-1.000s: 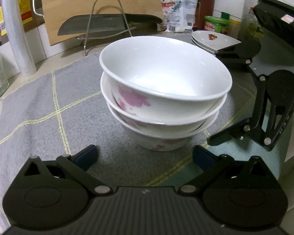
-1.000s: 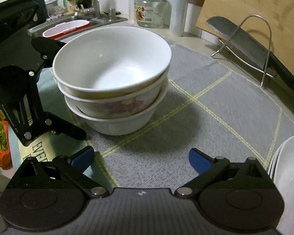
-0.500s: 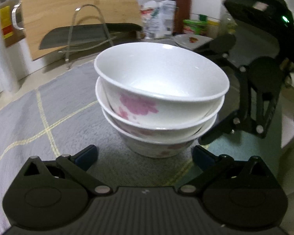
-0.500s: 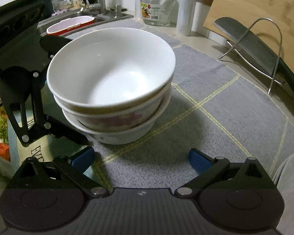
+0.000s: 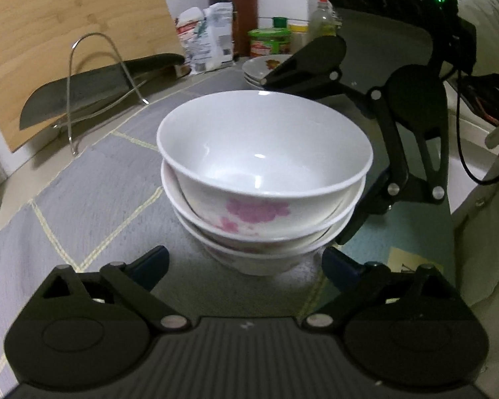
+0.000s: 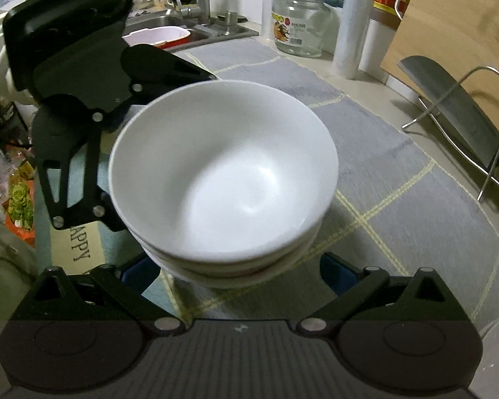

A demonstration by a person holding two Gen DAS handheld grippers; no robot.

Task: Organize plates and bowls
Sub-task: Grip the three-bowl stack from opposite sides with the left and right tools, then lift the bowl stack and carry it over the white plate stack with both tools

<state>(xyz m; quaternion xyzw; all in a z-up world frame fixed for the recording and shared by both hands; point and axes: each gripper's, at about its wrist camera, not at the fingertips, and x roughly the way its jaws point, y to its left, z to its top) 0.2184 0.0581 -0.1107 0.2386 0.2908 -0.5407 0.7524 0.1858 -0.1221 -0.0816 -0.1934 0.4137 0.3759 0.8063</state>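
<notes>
Three white bowls with pink flowers [image 5: 262,179] stand nested on a grey checked mat [image 5: 93,206]. My left gripper [image 5: 246,266] points down at the stack's foot. Its jaws are closing, with the bottom bowl between the blue pads, and a gap shows on each side. In the right wrist view the bowl stack [image 6: 223,173] fills the middle. My right gripper [image 6: 236,274] straddles its base from the opposite side, open, with the pads close beside the lowest bowl. A pile of white plates [image 5: 266,66] sits behind; a plate rim [image 6: 495,339] shows at the lower right.
A cleaver [image 5: 83,89] lies across a wire rack [image 5: 93,76] in front of a wooden cutting board [image 5: 66,33]. Packets and bottles [image 5: 213,36] line the back wall. A glass jar [image 6: 299,23] and a sink with a pink tub [image 6: 156,36] lie beyond. A person's beige clothing [image 5: 482,249] is at the right.
Both grippers have come closer to the bowl stack, which now sits between each pair of fingers. The left view has rolled and swung round, and its jaws look slightly narrower.
</notes>
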